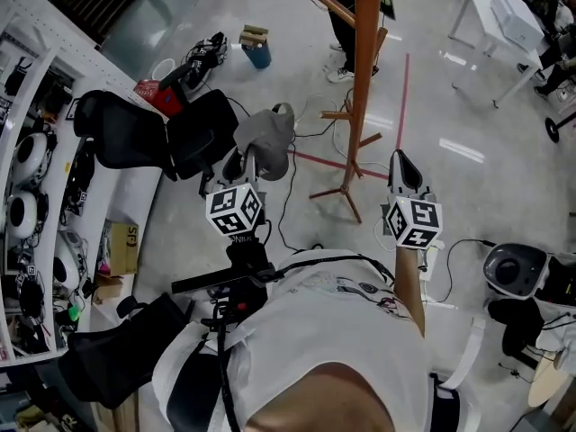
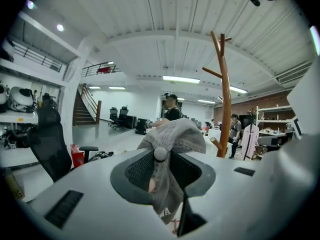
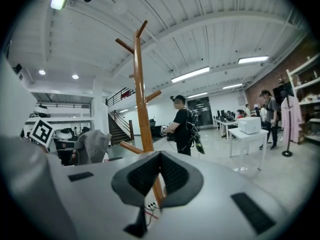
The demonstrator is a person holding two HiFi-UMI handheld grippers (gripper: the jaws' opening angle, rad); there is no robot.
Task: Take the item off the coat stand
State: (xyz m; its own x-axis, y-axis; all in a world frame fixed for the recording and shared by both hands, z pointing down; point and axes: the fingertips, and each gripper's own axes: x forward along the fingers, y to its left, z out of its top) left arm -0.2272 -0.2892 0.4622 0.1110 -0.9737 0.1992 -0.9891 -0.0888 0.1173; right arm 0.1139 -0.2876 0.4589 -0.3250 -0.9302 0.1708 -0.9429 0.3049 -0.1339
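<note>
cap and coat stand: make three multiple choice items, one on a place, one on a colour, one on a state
1. Where is the cap?
A. on the floor
B. between the left gripper's jaws
C. on the chair

2. What colour is the cap?
A. grey
B. red
C. blue

3. How is the stand?
A. tipped onto the floor
B. upright, hung with coats
C. upright, pegs bare

Key: 1 B, the left gripper view shows the jaws closed on the cap's cloth. 2 A, it looks faded grey in both the head view and the left gripper view. 3 C, the right gripper view shows the pole standing with nothing on its pegs.
</note>
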